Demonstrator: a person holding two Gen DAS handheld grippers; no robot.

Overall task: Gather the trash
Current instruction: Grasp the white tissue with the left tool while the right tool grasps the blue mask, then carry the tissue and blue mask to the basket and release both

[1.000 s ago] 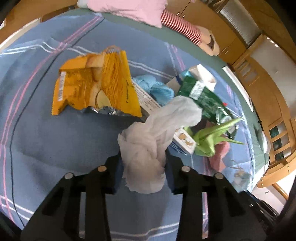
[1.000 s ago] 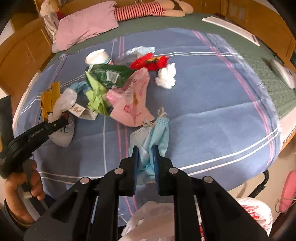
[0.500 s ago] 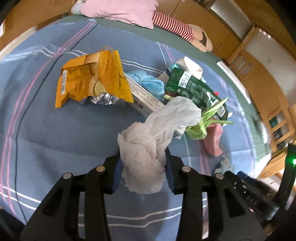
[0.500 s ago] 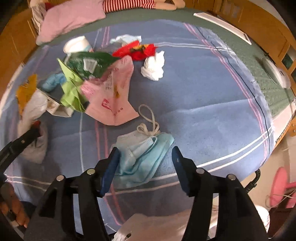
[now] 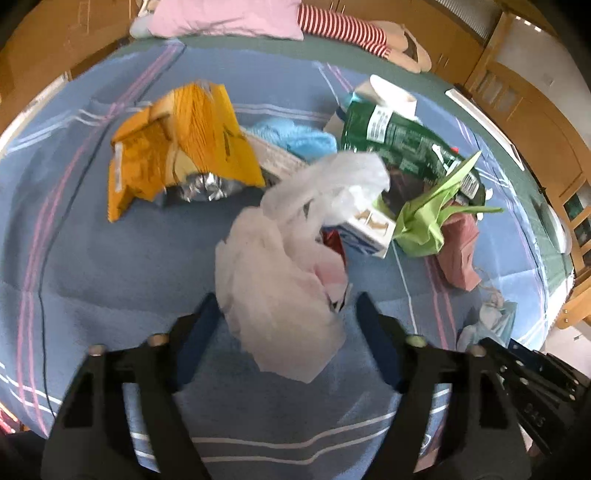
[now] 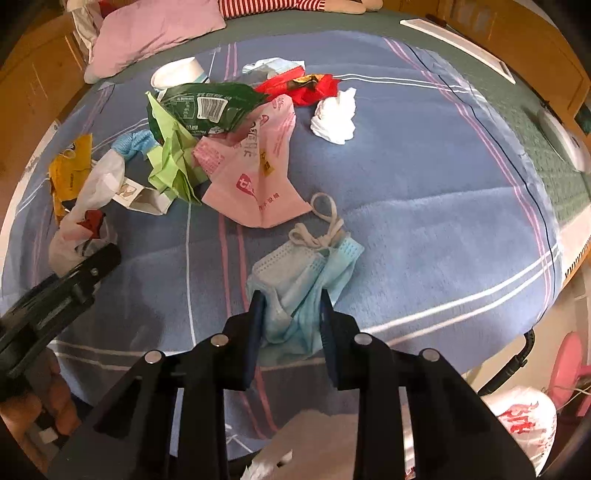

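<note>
Holding: in my right gripper (image 6: 291,306) I have the blue face mask (image 6: 306,277); its lower part sits between the jaws, and both blue pads touch it.
Right jaws: closed part way on the mask, not fully together.
Mask position: it lies on the blue striped blanket (image 6: 424,177) near the front edge of the bed, with the white ear loops (image 6: 325,225) bunched at its far end.
Left gripper (image 5: 286,317): the jaws stand wide apart, and the white plastic bag (image 5: 280,280) lies between them on the blanket.
Left contact: I cannot tell if the left pad touches the bag; the right pad is clear of it.
Bag content: something red and pink shows through the thin plastic.
Behind the bag: a yellow snack bag (image 5: 181,155) with silver inside is on the left, and a small white carton (image 5: 369,229) is just beside the bag on the right.
Pile of trash: a green snack bag (image 6: 207,107), a light green folded paper (image 6: 171,158) and a pink printed bag (image 6: 255,166) overlap each other.
Farther back: a red wrapper (image 6: 306,85), a crumpled white tissue (image 6: 334,118) and a paper cup (image 6: 177,74).
Head of bed: a pink pillow (image 6: 151,33).
Beside the bed: a white bag with red print (image 6: 521,421) stands low on the right.
</note>
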